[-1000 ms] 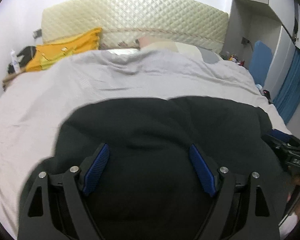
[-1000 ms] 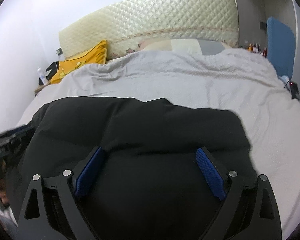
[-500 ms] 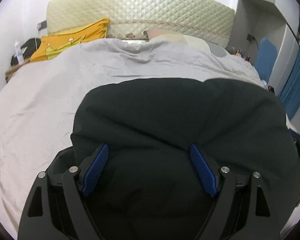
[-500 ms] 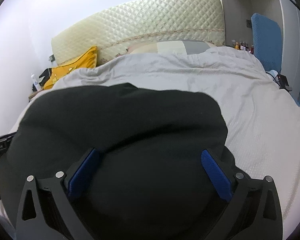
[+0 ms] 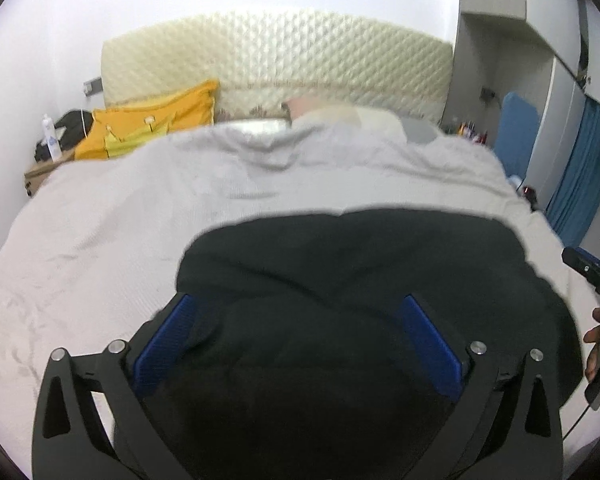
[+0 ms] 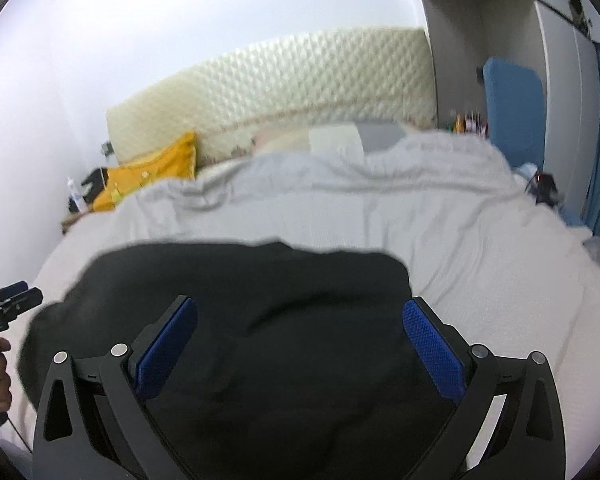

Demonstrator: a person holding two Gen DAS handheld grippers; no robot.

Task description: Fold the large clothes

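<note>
A large black garment (image 5: 360, 280) lies in a thick folded heap on the near part of a bed with a light grey cover (image 5: 140, 208); it also shows in the right wrist view (image 6: 260, 300). My left gripper (image 5: 300, 312) is open over the garment's near left part, blue pads apart, nothing held. My right gripper (image 6: 300, 316) is open over the garment's near right part, empty too. The left gripper (image 6: 8, 304) shows at the left edge of the right wrist view. The right gripper (image 5: 592, 276) shows at the right edge of the left wrist view.
A quilted cream headboard (image 5: 280, 60) and a yellow pillow (image 5: 148, 120) are at the far end. A bedside table with a bottle (image 5: 50, 140) is at far left. A blue chair (image 6: 512, 100), wardrobe and blue curtain (image 5: 580, 176) stand at the right.
Both views have tilted upward and drawn back a little, so the garment sits lower in the frame than half a second ago. Both grippers stay open.
</note>
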